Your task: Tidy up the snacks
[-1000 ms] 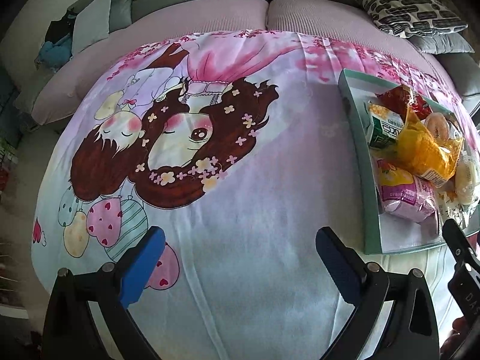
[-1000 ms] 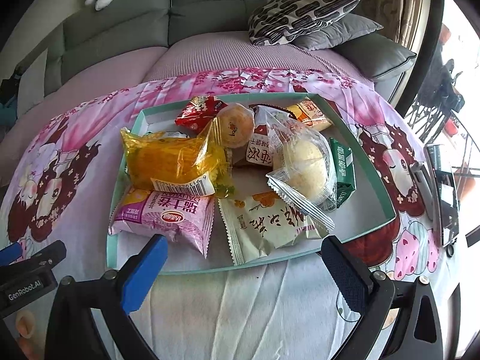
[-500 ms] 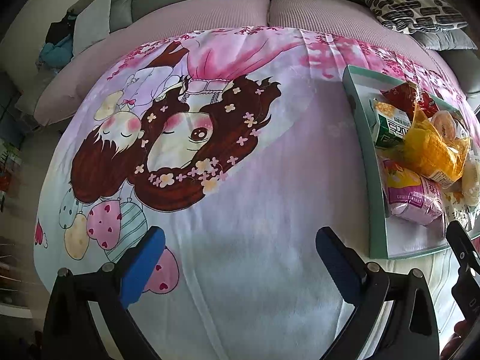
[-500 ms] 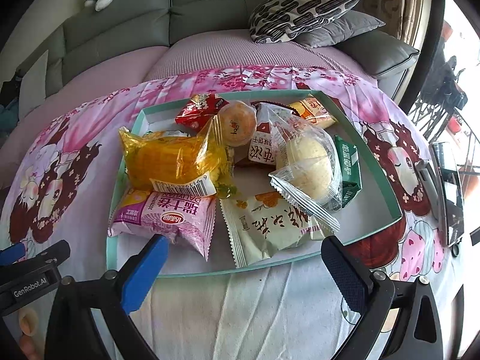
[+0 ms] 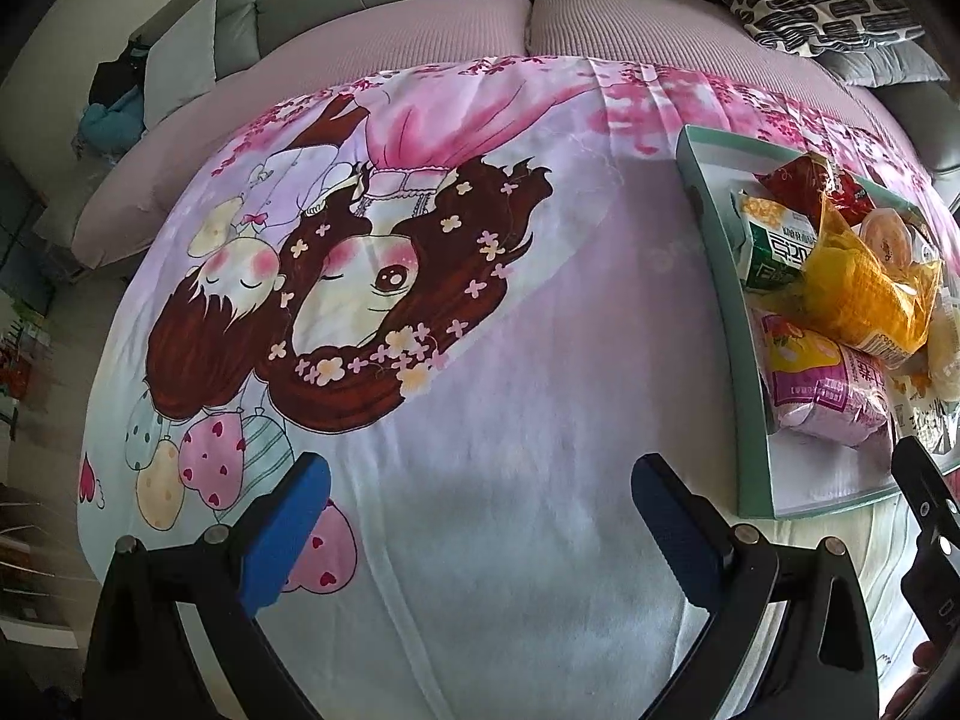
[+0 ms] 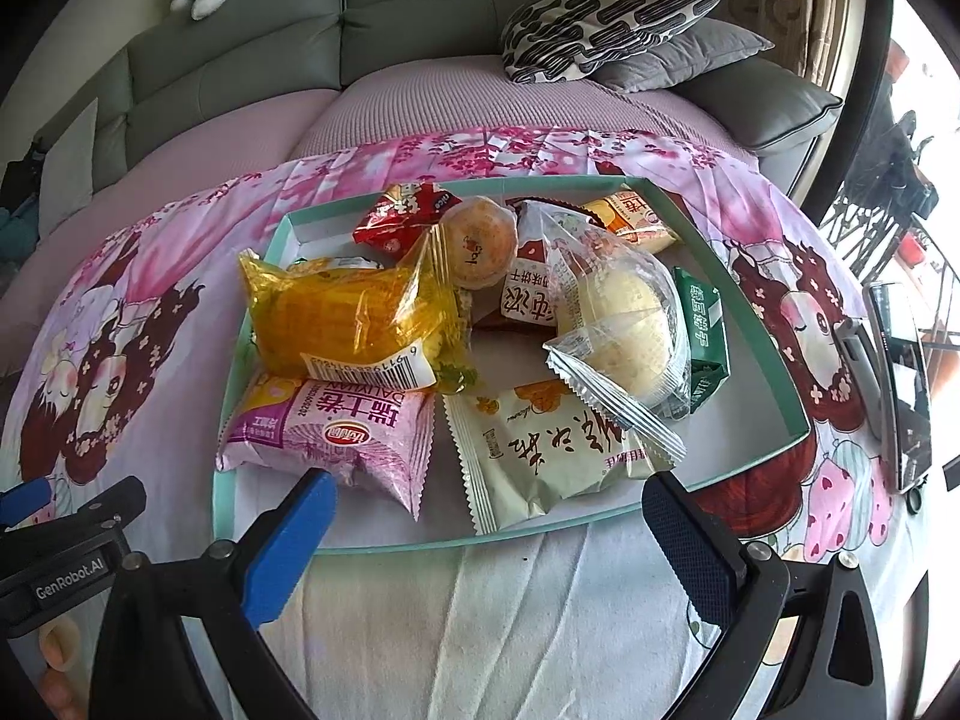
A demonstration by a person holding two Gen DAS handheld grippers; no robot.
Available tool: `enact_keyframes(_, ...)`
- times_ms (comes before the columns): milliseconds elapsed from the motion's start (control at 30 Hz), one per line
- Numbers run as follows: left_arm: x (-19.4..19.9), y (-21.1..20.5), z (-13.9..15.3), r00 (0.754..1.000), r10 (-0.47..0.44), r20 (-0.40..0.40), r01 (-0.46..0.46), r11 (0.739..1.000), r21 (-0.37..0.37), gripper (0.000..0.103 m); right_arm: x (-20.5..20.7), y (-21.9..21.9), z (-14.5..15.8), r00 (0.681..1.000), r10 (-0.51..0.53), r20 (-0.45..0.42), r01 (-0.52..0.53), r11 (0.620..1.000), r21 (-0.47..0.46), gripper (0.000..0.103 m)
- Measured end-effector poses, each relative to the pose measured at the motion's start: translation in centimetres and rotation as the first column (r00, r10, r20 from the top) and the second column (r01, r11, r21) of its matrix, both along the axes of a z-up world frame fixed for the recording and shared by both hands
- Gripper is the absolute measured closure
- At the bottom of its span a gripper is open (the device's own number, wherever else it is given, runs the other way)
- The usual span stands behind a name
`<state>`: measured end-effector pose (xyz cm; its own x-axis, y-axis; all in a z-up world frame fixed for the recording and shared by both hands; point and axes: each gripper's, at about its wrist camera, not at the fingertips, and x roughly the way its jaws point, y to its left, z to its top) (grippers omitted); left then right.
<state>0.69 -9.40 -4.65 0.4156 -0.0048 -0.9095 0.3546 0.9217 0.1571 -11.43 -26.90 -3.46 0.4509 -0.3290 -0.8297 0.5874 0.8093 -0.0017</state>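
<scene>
A shallow teal tray (image 6: 774, 360) on a cartoon-print cloth holds several wrapped snacks: a yellow corn pack (image 6: 354, 318), a pink pack (image 6: 336, 426), a white pack with orange print (image 6: 552, 450), a clear-wrapped bun (image 6: 624, 324), a green box (image 6: 702, 336) and a red pack (image 6: 402, 216). My right gripper (image 6: 486, 522) stands open at the tray's near rim, nothing between its fingers. My left gripper (image 5: 480, 510) is open over bare cloth, left of the tray (image 5: 720, 276). The corn pack (image 5: 864, 294) and pink pack (image 5: 822, 390) show at the left wrist view's right edge.
A grey-green sofa (image 6: 420, 6) with a patterned pillow (image 6: 606, 12) and a grey cushion (image 6: 678, 60) runs behind the cloth. A phone or tablet (image 6: 900, 384) lies on the cloth right of the tray. The cartoon-print cloth (image 5: 450, 330) spreads wide to the tray's left.
Both views shifted slightly; the left gripper drifted a little left, so the tray sits nearer the right edge. The right gripper edged closer to the tray. Both stayed open.
</scene>
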Motion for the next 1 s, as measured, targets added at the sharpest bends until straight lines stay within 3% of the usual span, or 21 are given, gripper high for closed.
enact_keyframes(1000,0.32,0.27,0.00,0.999,0.027,-0.017,-0.027,0.999,-0.027,0.003,0.11,0.00,-0.29,1.000,0.002,-0.003,-0.002,1.000,0.004,0.000)
